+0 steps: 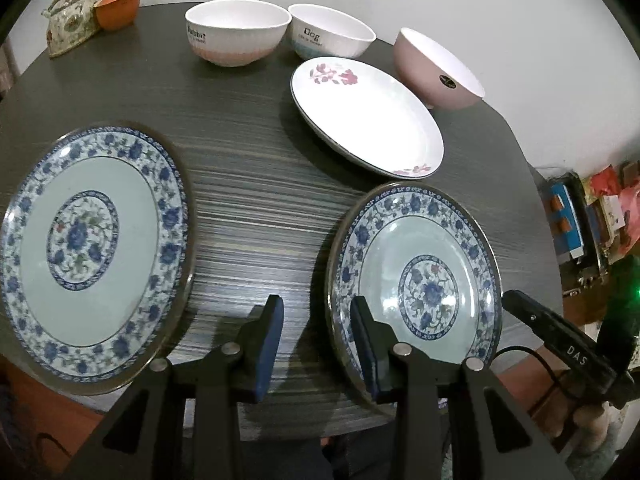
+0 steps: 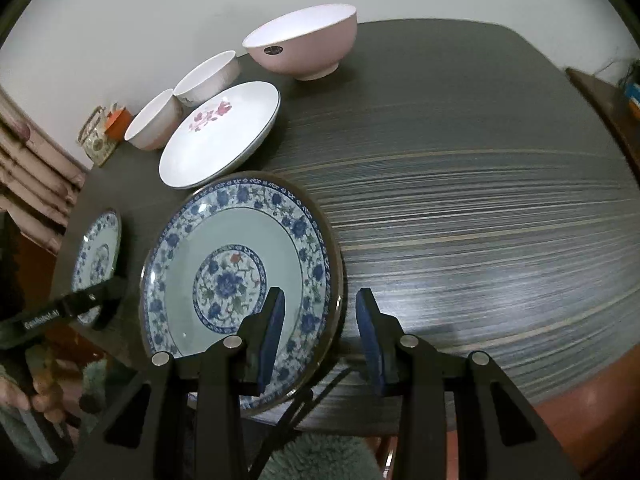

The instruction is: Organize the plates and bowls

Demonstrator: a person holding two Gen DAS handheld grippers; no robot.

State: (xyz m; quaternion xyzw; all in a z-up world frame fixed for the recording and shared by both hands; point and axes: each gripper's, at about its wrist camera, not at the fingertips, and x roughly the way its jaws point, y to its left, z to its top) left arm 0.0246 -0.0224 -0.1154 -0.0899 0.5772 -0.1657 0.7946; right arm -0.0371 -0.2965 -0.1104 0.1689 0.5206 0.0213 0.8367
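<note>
Two blue-patterned plates lie on the dark table: one at the left and one at the right, which also shows in the right wrist view. A white plate with pink flowers lies behind them. Two white bowls and a pink bowl stand at the back. My left gripper is open and empty, between the two blue plates. My right gripper is open, its jaws on either side of the right blue plate's right rim, above it.
A patterned teapot and an orange cup stand at the table's far left corner. Cluttered shelves are to the right of the table. The table's near edge is just below my grippers.
</note>
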